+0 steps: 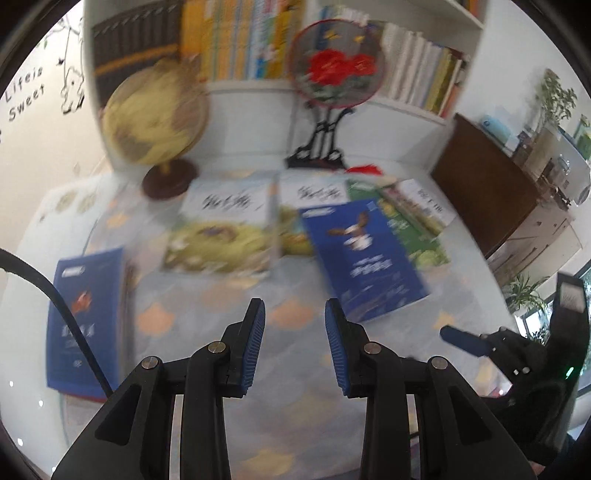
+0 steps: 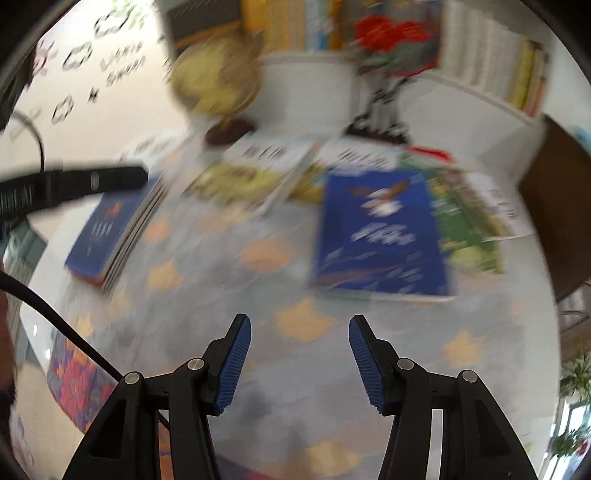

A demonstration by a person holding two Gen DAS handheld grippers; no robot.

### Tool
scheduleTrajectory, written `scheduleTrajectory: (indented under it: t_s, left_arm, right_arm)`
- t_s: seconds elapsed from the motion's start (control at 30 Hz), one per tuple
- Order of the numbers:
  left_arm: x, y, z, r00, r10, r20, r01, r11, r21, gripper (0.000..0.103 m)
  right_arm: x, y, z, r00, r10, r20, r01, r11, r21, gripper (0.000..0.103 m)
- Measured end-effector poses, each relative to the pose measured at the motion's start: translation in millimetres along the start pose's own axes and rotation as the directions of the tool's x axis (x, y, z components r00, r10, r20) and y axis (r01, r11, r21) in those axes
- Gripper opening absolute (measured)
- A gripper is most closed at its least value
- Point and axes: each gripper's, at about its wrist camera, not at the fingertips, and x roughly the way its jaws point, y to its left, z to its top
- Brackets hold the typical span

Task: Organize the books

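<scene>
Above the patterned tablecloth [image 1: 295, 332]: left gripper [image 1: 294, 341] and right gripper [image 2: 300, 363], jaws apart, empty. Loose books [image 2: 380, 236] overlapping mid-table, stack [image 1: 85, 321] at left. Risk: sliding the blue cover, dragging neighbours askew.

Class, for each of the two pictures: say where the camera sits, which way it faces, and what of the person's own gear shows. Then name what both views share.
Left wrist: on the left gripper, facing down onto the table; own open fingers show, and the right gripper at the right edge.
Right wrist: on the right gripper, facing likewise; own open fingers show.
Shared: blue bird book, globe, bookshelf.
</scene>
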Motion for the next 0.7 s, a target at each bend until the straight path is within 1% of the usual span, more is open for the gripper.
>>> scheduleTrajectory:
  t_s: [0.07, 0.1, 0.13, 0.2, 0.27, 0.37, 0.47, 0.6, 0.7]
  left_arm:
    - [0, -26, 6, 1.000, -0.007, 0.017, 0.007, 1.000, 0.006, 0.031]
    - [2, -36, 8, 1.000, -0.014, 0.021, 0.014, 1.000, 0.010, 0.031]
    - [3, -46, 10, 1.000, -0.019, 0.024, 0.019, 1.000, 0.014, 0.031]
    - [5, -64, 13, 0.999, -0.022, 0.033, 0.021, 0.999, 0.026, 0.031]
    - [8, -79, 14, 0.999, -0.014, 0.037, 0.013, 0.999, 0.030, 0.031]
    - [13, -92, 15, 0.999, -0.027, 0.037, 0.026, 0.999, 0.019, 0.031]
    - [17, -101, 16, 0.999, -0.022, 0.041, 0.021, 1.000, 0.021, 0.031]
    - [26, -106, 20, 0.999, -0.016, 0.038, 0.016, 1.000, 0.003, 0.031]
    - [37, -105, 20, 1.000, -0.010, 0.018, 0.010, 1.000, -0.016, 0.031]
  right_arm:
    - [-15, -24, 10, 0.999, -0.018, 0.036, 0.016, 0.999, 0.036, 0.054]
    - [-24, -39, 15, 0.998, -0.020, 0.058, 0.016, 0.998, 0.057, 0.056]
    - [-28, -45, 18, 0.997, -0.020, 0.069, 0.015, 0.997, 0.071, 0.058]
    - [-41, -65, 20, 0.995, -0.017, 0.103, 0.006, 0.994, 0.106, 0.068]
    - [-53, -83, 21, 0.990, -0.012, 0.142, -0.006, 0.992, 0.129, 0.068]
    - [-60, -99, 21, 0.986, -0.013, 0.164, -0.010, 0.990, 0.139, 0.068]
    - [-63, -112, 22, 0.984, -0.021, 0.174, -0.003, 0.991, 0.133, 0.068]
    - [-58, -122, 26, 0.986, -0.024, 0.165, 0.006, 0.994, 0.108, 0.068]
    - [-48, -127, 30, 0.987, -0.009, 0.158, -0.006, 0.996, 0.092, 0.068]
